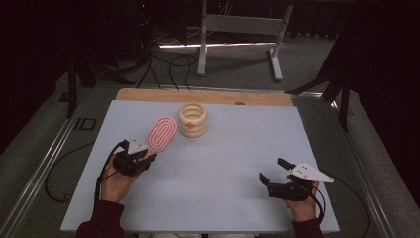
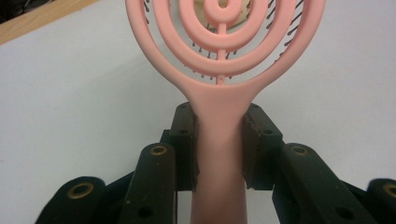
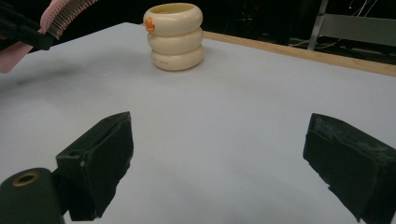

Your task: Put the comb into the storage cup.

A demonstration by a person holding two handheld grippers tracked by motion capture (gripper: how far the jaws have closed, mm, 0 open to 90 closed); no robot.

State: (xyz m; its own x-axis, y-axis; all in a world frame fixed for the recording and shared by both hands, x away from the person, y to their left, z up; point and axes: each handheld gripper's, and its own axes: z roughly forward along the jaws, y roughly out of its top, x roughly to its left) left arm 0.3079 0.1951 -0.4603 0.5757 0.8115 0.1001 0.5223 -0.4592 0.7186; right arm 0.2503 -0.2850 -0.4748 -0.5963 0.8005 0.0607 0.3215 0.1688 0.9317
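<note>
- This is a lab or recording studio set up for test work, not a home or a shop.
- The table (image 1: 208, 168) is a bare white sheet laid over a wooden board (image 1: 148, 94), with metal rails (image 1: 44, 163) running along both sides.
- Around it the room is dark, closed off by black curtains (image 1: 386, 44).
- Grey carpet (image 1: 237, 64) covers the floor, and black cables (image 1: 168, 64) trail loose across it.
- Behind the table stands a grey metal stand (image 1: 237, 29) on two legs, with a lit strip (image 1: 213, 45) low beneath it.
- Black tripod legs (image 1: 341, 84) are planted near the far right corner.
</note>
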